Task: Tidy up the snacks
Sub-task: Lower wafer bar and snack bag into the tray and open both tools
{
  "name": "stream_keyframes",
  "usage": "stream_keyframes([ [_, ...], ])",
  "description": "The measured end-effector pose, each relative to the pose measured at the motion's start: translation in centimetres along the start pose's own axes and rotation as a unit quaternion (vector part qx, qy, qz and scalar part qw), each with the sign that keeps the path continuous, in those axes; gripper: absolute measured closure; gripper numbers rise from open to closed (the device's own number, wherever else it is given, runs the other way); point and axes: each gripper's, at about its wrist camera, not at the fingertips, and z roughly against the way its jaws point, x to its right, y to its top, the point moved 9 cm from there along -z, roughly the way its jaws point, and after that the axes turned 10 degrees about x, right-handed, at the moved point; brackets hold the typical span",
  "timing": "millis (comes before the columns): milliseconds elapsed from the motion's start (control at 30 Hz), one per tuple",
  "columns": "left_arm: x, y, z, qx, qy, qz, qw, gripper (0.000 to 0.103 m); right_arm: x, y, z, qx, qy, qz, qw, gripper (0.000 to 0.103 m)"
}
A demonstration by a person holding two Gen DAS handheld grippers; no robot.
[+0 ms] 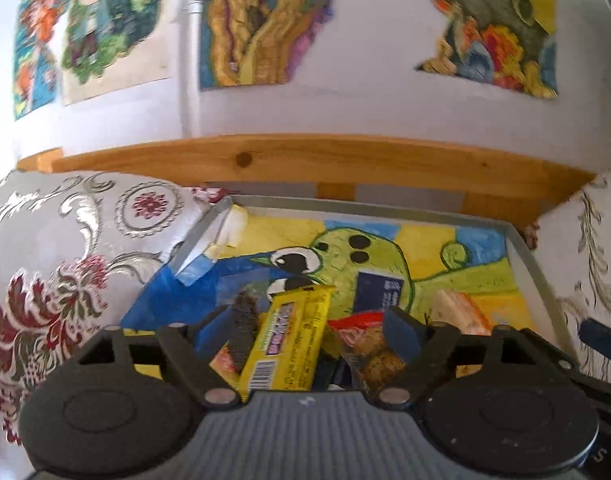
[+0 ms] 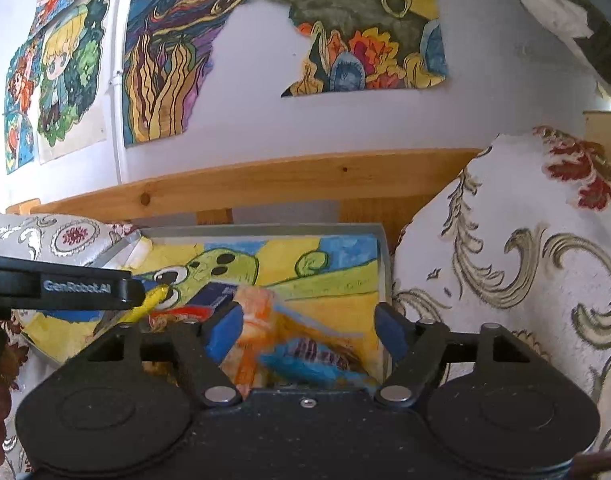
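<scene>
The grey-rimmed tray, lined with a bright painted sheet, is hemmed by patterned cushions left and right and a wooden rail at its far side; its far half lies bare. The left claw stands wide around a yellow snack bar, long axis pointing away and slightly right, beside a red cookie packet and a dark blue packet. The right claw stands wide above blurred orange and blue wrappers at the near right.
</scene>
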Motion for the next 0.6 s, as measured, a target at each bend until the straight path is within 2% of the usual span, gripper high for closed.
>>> stream_keyframes([
  [100, -0.9, 0.6, 0.9, 0.010, 0.010, 0.020, 0.9997, 0.005, 0.0, 0.8, 0.6, 0.011, -0.001, -0.002, 1.000, 0.019],
  [333, -2.7, 2.0, 3.9, 0.044, 0.019, 0.048, 0.9977, 0.001, 0.1, 3.5, 3.7, 0.053, -0.013, -0.016, 0.998, 0.003],
  [600, -4.8, 2.8, 8.8, 0.083, 0.027, 0.093, 0.9918, 0.001, 0.8, 5.9, 9.1, 0.106, -0.050, -0.035, 0.993, 0.001],
])
